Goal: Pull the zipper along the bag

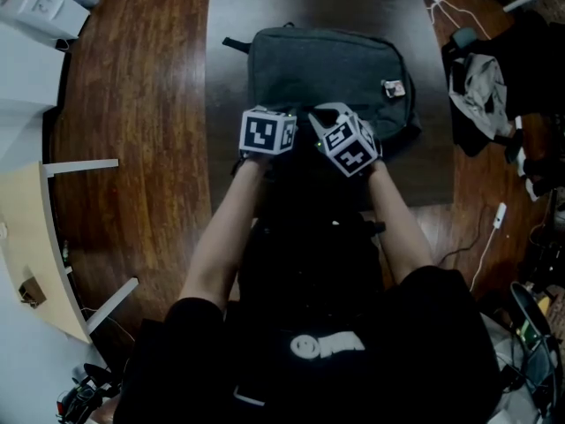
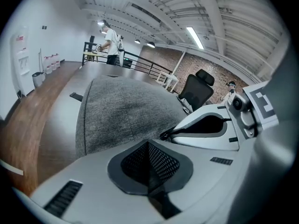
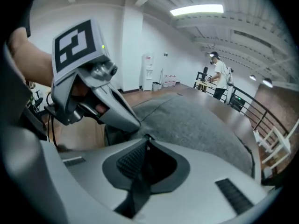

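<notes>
Jaws of right gripper (image 3: 146,143) nearly together, pinching what looks like a dark pull (image 3: 147,137); left gripper (image 2: 148,144) closed just beside it, hold on fabric unclear. Both sit at near edge of bag (image 1: 327,69), which lies flat ahead, long axis left-right, top pointing away; travel probably sideways.

Bag (image 1: 327,69), beyond the fingertips: grey heathered woven cloth, matt, slightly rough. Table (image 1: 150,104), left of the fingers: brown wood, streaked grain, polished sheen. Left gripper (image 2: 148,144) and right gripper (image 3: 146,139): smooth matt grey plastic shells. Pads (image 2: 161,163): black, matt, fine grid texture.
</notes>
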